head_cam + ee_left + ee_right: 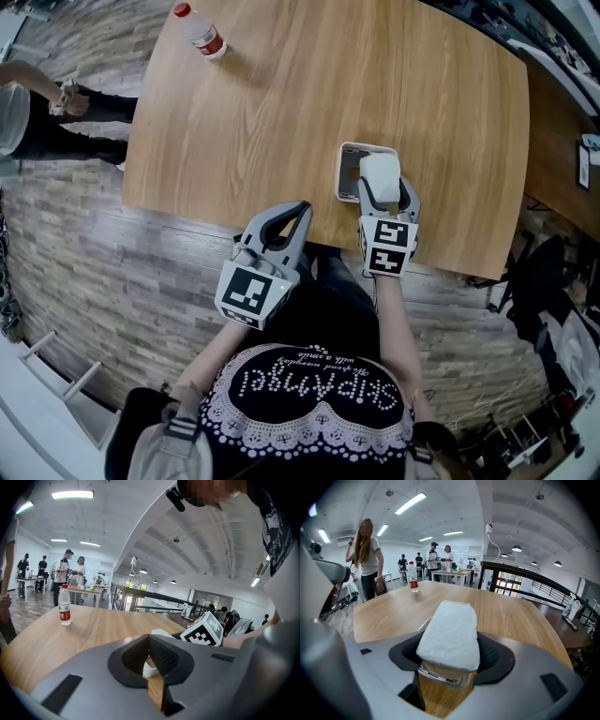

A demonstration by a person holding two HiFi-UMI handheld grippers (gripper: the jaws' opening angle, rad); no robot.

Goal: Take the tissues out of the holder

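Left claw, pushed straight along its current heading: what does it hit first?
Most likely the bare tabletop: the left claw tilts down over the near edge. The tissue holder sits just right of that line in the head view; depth is unclear, so a graze is possible.

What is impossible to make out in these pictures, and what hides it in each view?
- Inside of the holder: in the head view it is covered by the tissue pack and the right tool; in the right gripper view the pack hides all but its near rim.
- Bottle label: too small in every view.
- Holder in left gripper view: mostly behind the left tool's own body.
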